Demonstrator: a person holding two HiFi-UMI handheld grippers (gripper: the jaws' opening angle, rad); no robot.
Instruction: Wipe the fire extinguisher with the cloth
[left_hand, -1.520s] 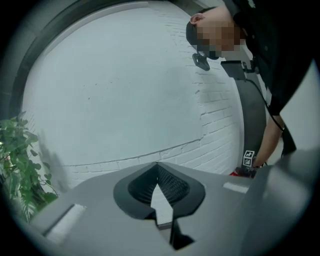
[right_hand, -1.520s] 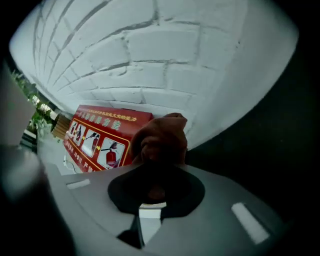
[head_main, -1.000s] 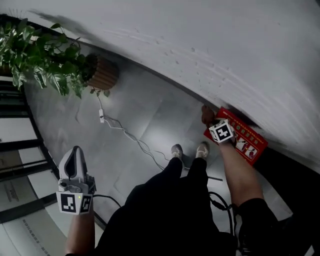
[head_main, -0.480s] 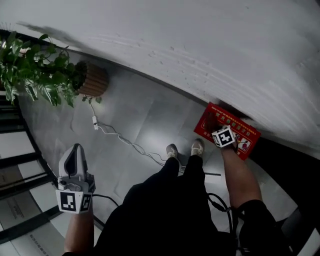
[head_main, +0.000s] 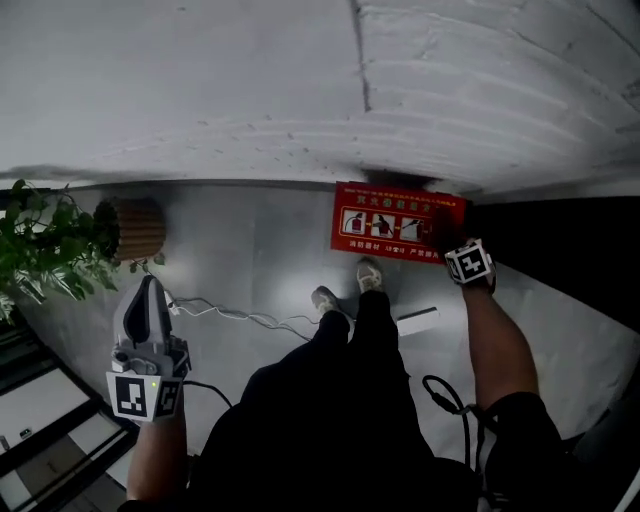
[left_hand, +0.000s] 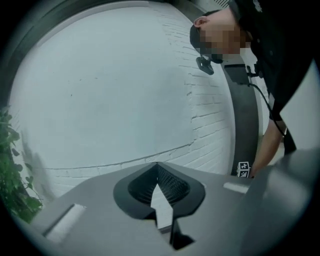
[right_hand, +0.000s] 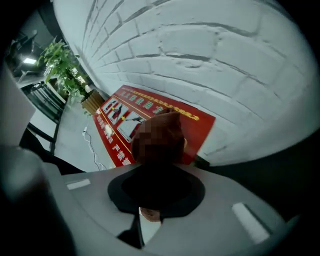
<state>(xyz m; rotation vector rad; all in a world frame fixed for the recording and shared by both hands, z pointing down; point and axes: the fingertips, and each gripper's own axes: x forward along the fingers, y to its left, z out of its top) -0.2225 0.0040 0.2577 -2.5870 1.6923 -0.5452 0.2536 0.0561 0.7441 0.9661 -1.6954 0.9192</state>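
Quick status from us: as far as we can see, no wiping has started. Closest in, the left tongs (left_hand: 158, 167) are closed tip to tip with nothing in them, held out over the floor (head_main: 260, 260) on the plant (head_main: 40, 250) side. The right tongs (right_hand: 159, 167) are pinched on a brownish-red cloth (right_hand: 169, 119) that bunches up past the tips, so having the cloth in hand is sorted.

Just past our shoes (head_main: 370, 272), a red box (head_main: 395, 222) with pictures and print sits at the base of the white brick wall (head_main: 250, 90). The cloth is over its right end in the head view, but we can't tell if it's touching.

The fire extinguisher? We can't spot it anywhere. Our guess is it's in or behind that box, so finding it and all the wiping are left.

Hard to read: a mosaic patch covers most of the cloth, the right tongs' tips are buried under it, and the box's print is too small.
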